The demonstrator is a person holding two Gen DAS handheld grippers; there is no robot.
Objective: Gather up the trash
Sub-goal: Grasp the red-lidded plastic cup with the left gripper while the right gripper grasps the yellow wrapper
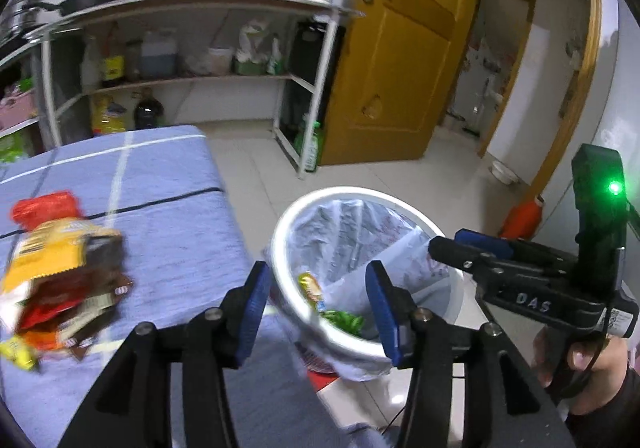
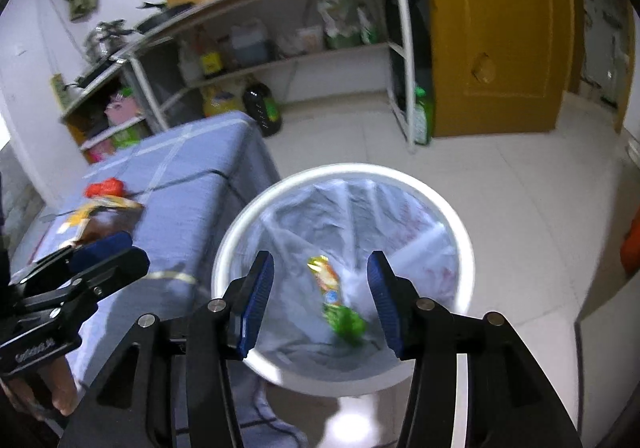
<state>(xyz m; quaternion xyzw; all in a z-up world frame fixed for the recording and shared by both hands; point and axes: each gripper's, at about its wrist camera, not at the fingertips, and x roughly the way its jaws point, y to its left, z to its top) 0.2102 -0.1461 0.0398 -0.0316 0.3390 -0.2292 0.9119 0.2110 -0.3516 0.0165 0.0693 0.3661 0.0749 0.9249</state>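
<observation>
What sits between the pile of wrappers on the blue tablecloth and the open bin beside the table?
Nothing visible. The wrapper pile lies on the blue tablecloth, and the bin stands just past the table edge, mouth open. The left claw and right claw are both open and empty near the rim.

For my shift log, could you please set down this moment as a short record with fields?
setting: kitchen, tiled floor
bin: white trash bin with plastic liner, on the floor beside the table
in bin: wrapper, yellow and green
left on table: pile of snack wrappers on the blue cloth
left gripper: open, empty, by the table edge near the bin rim
right gripper: open, empty, above the bin
</observation>
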